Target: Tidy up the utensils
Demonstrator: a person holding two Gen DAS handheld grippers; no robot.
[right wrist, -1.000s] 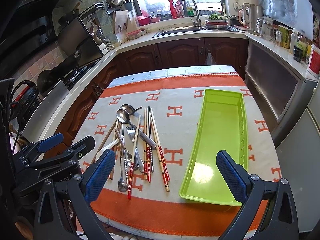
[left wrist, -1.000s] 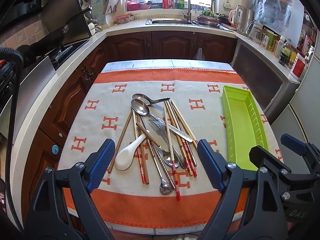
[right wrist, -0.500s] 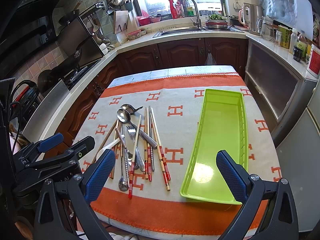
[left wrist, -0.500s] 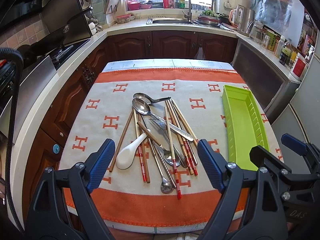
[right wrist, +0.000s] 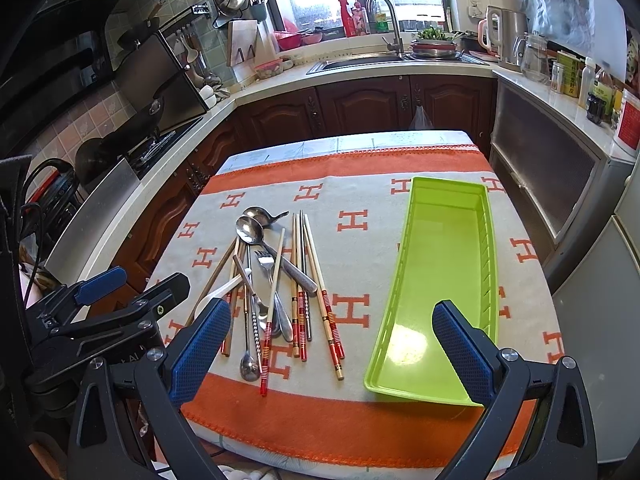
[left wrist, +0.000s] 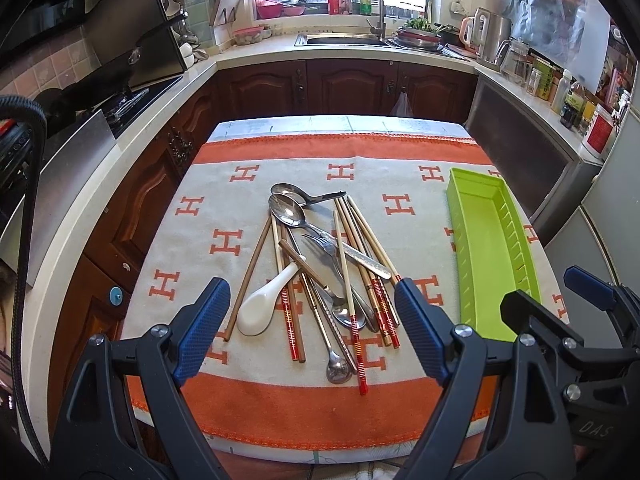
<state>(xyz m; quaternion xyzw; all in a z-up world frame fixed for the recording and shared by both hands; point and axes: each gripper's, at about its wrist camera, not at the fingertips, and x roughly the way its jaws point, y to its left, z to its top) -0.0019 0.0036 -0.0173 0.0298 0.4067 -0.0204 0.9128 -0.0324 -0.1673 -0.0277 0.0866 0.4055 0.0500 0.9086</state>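
Little has changed over the last second. The left gripper (left wrist: pixel 310 328) has eased slightly toward the pile, so the utensils sit a touch lower between its fingers than before; the right gripper (right wrist: pixel 330 352) has hardly shifted. Both sets of fingers are spread wide and hold nothing.

The utensil pile (left wrist: pixel 324 272) lies untouched on the orange-and-cream cloth (left wrist: pixel 240 208) that covers the bench, just ahead of the left fingers and between them. It is a crossed heap: chopsticks (left wrist: pixel 348 276), metal spoons (left wrist: pixel 286 214), a fork (left wrist: pixel 324 244), and a white ceramic spoon (left wrist: pixel 260 308) nearest the left fingertip. Ahead of the right fingers, toward their right side, the green tray (right wrist: pixel 440 280) stands empty, well apart from the pile.

So the sorting has not begun. This looks like an approach, with nothing yet singled out. The overlap matters: lifting one piece from the heap may drag its neighbours.
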